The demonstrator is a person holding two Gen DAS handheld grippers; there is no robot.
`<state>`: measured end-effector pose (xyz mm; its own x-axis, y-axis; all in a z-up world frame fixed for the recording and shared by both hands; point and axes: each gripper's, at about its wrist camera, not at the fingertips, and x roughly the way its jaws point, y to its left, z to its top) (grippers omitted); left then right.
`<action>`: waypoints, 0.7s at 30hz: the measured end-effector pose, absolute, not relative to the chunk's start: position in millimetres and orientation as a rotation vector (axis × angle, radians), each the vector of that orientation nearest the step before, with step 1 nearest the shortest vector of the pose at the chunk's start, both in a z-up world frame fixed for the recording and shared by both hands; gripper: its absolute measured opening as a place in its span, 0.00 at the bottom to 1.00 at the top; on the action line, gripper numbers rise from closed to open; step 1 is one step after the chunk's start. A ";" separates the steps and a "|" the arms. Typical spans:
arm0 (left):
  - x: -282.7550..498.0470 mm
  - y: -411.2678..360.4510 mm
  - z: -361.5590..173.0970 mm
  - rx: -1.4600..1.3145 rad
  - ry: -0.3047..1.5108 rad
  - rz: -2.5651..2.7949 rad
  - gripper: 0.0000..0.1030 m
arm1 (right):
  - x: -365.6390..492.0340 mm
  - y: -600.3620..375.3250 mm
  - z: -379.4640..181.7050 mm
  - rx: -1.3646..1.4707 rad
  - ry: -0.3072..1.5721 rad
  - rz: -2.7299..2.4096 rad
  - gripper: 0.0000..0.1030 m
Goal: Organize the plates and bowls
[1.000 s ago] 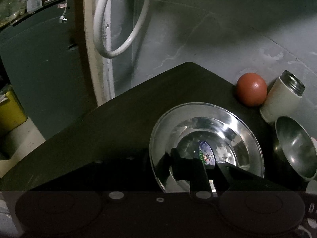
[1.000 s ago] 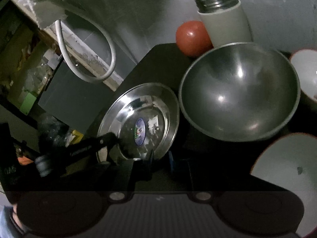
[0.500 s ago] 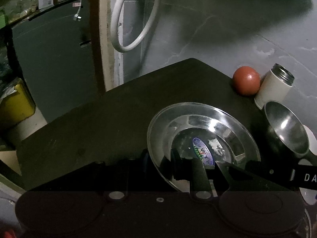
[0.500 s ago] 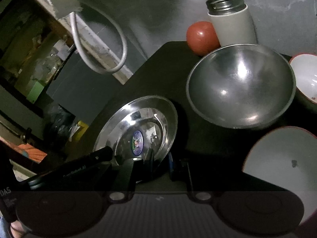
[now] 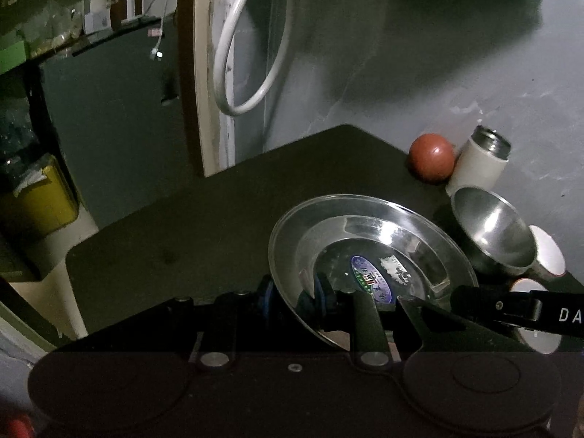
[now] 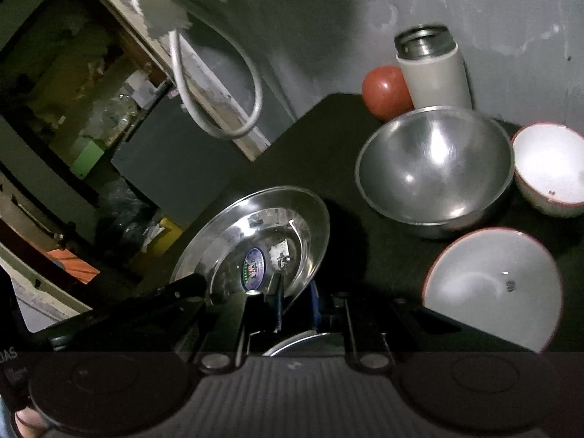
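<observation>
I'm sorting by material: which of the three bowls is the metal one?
The steel bowl, in front of the white flask. It is shiny grey inside; the other two bowls are white with red rims.

The larger white bowl is partly covered by the gripper body; shelf clutter is indistinct.

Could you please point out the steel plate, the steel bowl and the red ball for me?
steel plate (image 5: pixel 368 241), left wrist view, inner slope above the sticker.
steel bowl (image 6: pixel 434 168), right wrist view, inside wall.
red ball (image 6: pixel 385 91), right wrist view, its front surface.
</observation>
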<state>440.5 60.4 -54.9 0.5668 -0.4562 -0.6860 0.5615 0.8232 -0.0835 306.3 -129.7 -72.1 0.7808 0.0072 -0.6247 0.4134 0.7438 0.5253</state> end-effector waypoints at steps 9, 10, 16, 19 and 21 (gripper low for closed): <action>405.8 67.9 -38.6 0.123 0.730 -0.619 0.24 | 267.3 -126.0 -50.0 0.664 0.619 -0.223 0.16; 400.6 69.0 -37.8 0.118 0.730 -0.621 0.24 | 263.1 -125.1 -48.0 0.660 0.620 -0.220 0.16; 365.3 79.6 -36.9 0.095 0.737 -0.639 0.24 | 233.5 -116.7 -41.1 0.634 0.638 -0.204 0.17; 348.6 84.3 -40.0 0.091 0.748 -0.644 0.24 | 219.1 -111.6 -42.3 0.633 0.651 -0.205 0.17; 338.5 87.8 -42.7 0.082 0.749 -0.645 0.24 | 209.8 -108.7 -43.0 0.632 0.656 -0.207 0.17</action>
<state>338.5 87.8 -42.7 0.5503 -0.5159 -0.6565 0.5721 0.8057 -0.1535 209.8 -108.7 -43.0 0.7799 0.0148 -0.6257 0.3708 0.7944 0.4810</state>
